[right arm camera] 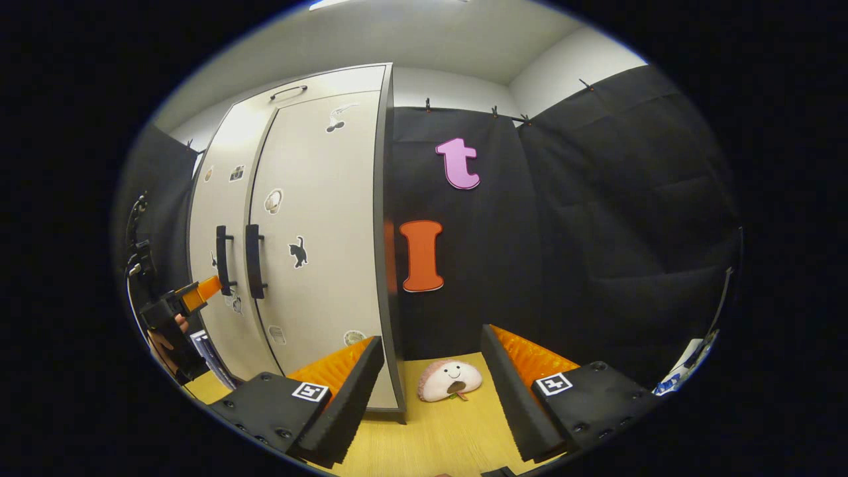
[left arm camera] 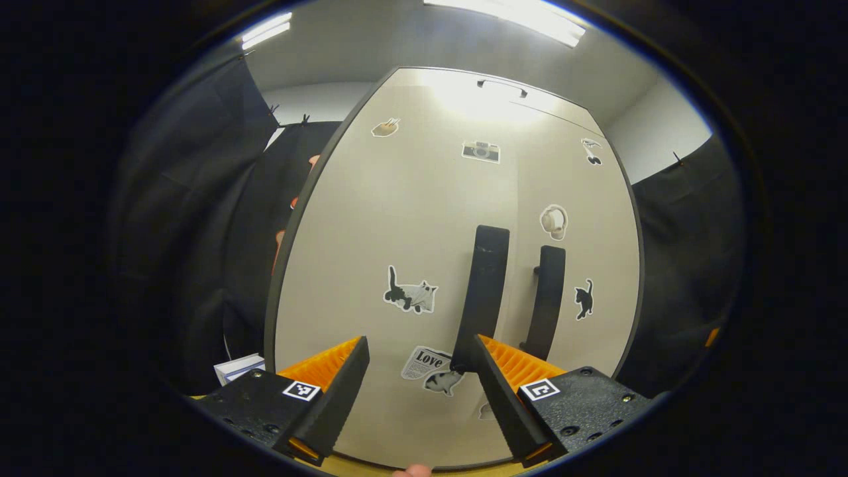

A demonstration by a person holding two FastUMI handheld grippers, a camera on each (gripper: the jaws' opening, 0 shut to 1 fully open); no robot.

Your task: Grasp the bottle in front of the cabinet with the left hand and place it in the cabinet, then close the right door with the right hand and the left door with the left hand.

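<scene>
Both cabinet (left arm camera: pixel 424 218) doors read as closed: left door (left arm camera: pixel 397 252) and right door (left arm camera: pixel 576 218) sit flush, thin seam between them, two dark vertical handles side by side at the seam. Bottle isn't visible with the doors shut, so can't confirm where it is from these views.

Left hand-held gripper (left arm camera: pixel 420 361): open, jaws wide apart, nothing between them. It's right up against the left door. Its right finger (left arm camera: pixel 493 391) tip is at the bottom end of the left handle (left arm camera: pixel 483 291); looks like contact but can't tell for sure. Right handle (left arm camera: pixel 546 298) is just beside, clear of the fingers. Cat stickers, a camera sticker and a newspaper-style sticker are on the door faces. In the right gripper view the left hand-held gripper is at the left handle, a hand (right arm camera: pixel 165 341) behind it.

Right hand-held gripper (right arm camera: pixel 430 361): open too, empty, well off to the cabinet's right side, facing the cabinet's right edge and the black cloth wall. Its left finger (right arm camera: pixel 351 397) overlaps the cabinet's lower right corner in the view; contact unclear.

A small plush toy (right arm camera: pixel 449 380) with a smiling face lies on the wooden surface (right arm camera: pixel 430 437) just right of the cabinet corner, seen between the right gripper's fingers, not touched. White box (left arm camera: pixel 238 368) sits low at the cabinet's left.
</scene>
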